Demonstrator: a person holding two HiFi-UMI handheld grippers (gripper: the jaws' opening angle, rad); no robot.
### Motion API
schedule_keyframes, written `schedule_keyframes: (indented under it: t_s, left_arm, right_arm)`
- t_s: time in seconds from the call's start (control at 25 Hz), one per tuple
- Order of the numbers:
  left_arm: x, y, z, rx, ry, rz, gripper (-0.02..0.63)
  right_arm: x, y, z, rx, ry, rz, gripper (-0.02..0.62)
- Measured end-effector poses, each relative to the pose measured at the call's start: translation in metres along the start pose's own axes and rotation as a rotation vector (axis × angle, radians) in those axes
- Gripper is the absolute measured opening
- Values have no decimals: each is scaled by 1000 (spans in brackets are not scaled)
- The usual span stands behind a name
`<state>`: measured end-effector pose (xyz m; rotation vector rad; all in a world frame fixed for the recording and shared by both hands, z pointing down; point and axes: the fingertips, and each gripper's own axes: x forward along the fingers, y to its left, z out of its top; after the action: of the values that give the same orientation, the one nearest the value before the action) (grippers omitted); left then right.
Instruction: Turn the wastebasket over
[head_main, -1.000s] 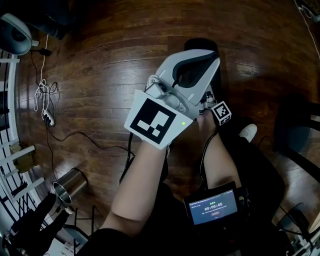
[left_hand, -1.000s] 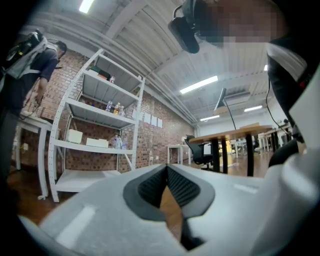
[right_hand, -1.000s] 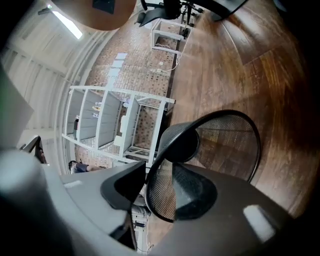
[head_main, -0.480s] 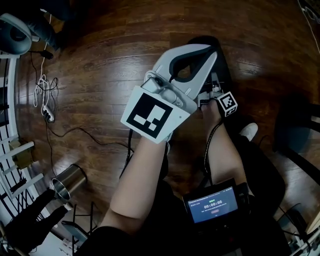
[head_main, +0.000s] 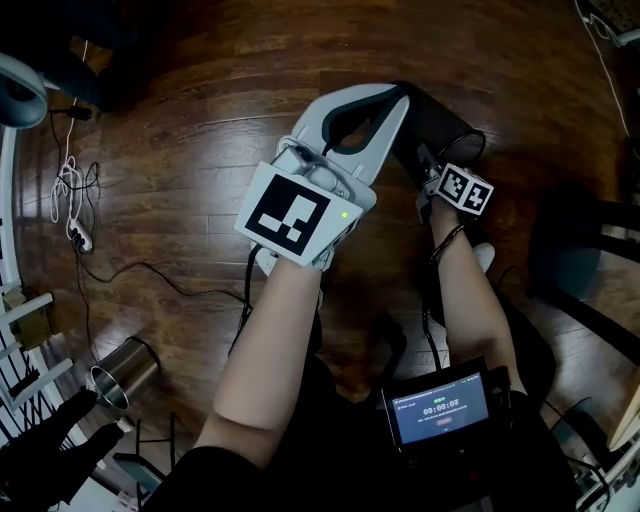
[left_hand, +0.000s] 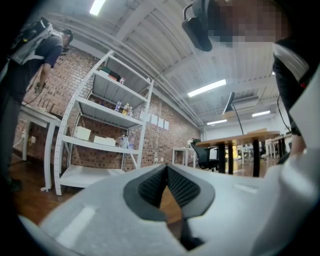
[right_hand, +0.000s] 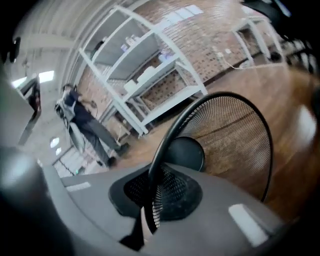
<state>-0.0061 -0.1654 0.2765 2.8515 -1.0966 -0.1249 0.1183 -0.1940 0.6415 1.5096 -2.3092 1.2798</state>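
A dark wooden floor (head_main: 200, 120) is filling the head view, and a white shelving unit (right_hand: 150, 85) is standing against a brick wall in the far background. The wastebasket (head_main: 450, 125) is lying right of centre on the far side of both hands, apparently tipped, with its open mouth facing the right gripper view.

The right gripper (right_hand: 152, 200) is gripping the rim (right_hand: 167, 135): its jaws are pressing together on the thin rim band and the mesh wall just below it. The left gripper (head_main: 385, 95) is hovering just left of the wastebasket, its jaws meeting at the tips and holding nothing.

The wastebasket is showing black wire mesh walls (with a solid round base disc), so it is probably handling as a light, fairly stiff item. The mesh may be flexing a little under a hard pinch. The rim is offering the firmest hold, although a single narrow grip there is likely letting the body swing while turning.
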Motion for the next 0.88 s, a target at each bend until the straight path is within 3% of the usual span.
schedule_keyframes:
  t_s: [0.16,0.28,0.44,0.6,0.88]
  left_arm:
    - [3,-1,8,-20,-33,4,2]
    - [1,0,10,-32,-40,7,2]
    - [1,3,13,-52,-57,20,2]
    - [1,3,12,-47,-57,18,2]
    - [-2,5,15,-49,-62,19,2]
  right_arm:
    - [1,2,-4,-477,326,-71,17]
    - [10,11,-25,-865,550,-72,30]
    - [9,38,-57,-1188,696,-18,37]
    - [11,45,-104,-1393,796,47,34]
    - [9,52,-119,-1462,791,90,33]
